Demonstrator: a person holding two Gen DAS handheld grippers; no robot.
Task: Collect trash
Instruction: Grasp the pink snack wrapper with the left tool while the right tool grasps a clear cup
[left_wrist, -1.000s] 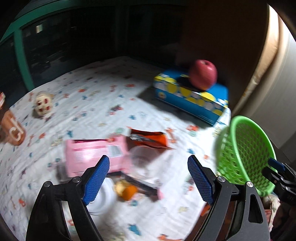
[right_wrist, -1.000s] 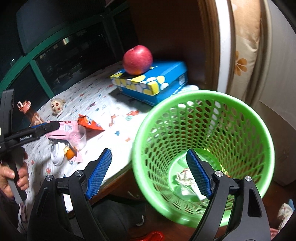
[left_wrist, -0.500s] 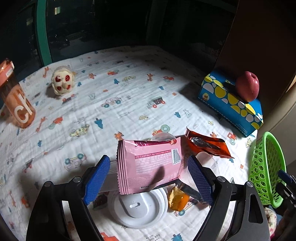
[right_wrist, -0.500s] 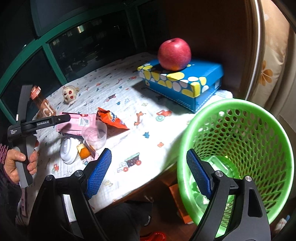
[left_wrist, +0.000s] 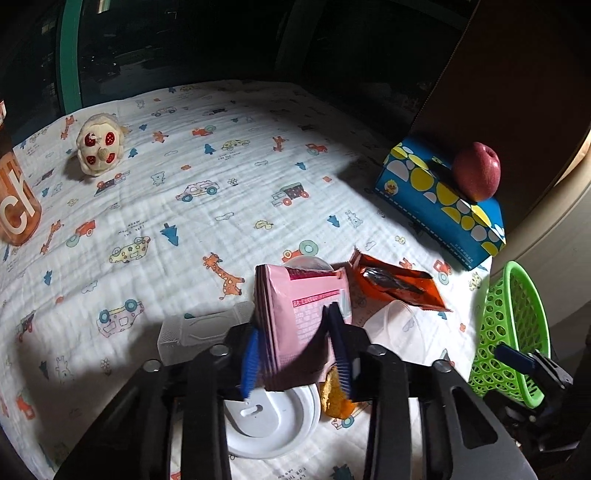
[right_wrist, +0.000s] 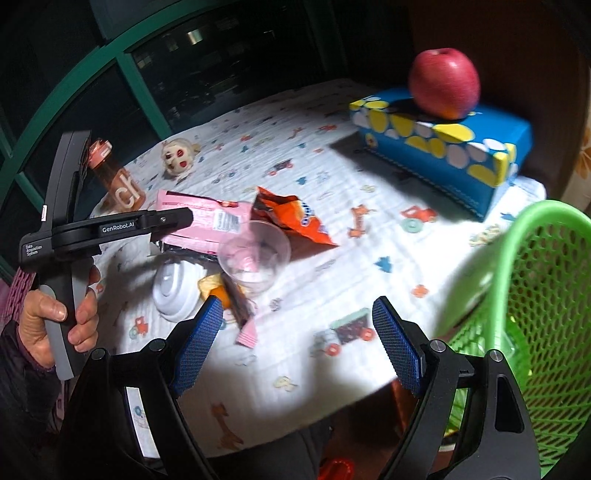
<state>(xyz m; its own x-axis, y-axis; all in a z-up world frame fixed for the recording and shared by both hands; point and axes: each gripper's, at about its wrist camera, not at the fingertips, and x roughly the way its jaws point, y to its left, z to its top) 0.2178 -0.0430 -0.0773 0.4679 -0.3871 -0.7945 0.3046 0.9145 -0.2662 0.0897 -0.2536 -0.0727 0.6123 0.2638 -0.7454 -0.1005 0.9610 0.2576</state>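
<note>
- Left wrist view: the left claw (left_wrist: 295, 354) has just been closing, and its blue pads now pinch the near end of the flat pink foil snack wrapper (left_wrist: 306, 306), which stands between them.
- The wrapper is at the near edge of the desk (left_wrist: 207, 206), under a white cloth printed with cars and animals. Its long axis runs away from the claw, the far sealed end pointing up and across the desk, and it seems lifted at that end.
- Around it lie a white round plastic lid (left_wrist: 273, 421), a clear plastic cup (left_wrist: 399, 328), an orange crumpled snack bag (left_wrist: 395, 280) and a small orange scrap (left_wrist: 336, 395).
- The green mesh plastic basket (left_wrist: 513, 328) stands off the desk's right edge.
- Right wrist view: the right claw (right_wrist: 295, 343) hangs wide and empty above the desk's near edge, with the basket (right_wrist: 546, 295) just to its right.
- Here the wrapper (right_wrist: 207, 221) lies lengthwise, left to right, its left end in the left claw (right_wrist: 173, 221) held by a person's hand (right_wrist: 59, 321).
- The step in hand looks like the pick-up of the wrapper; next it likely needs lifting clear of the cup (right_wrist: 255, 258) and carrying right to the basket's mouth.
- The thin foil may flop or slip, so a firm pinch matters.
</note>
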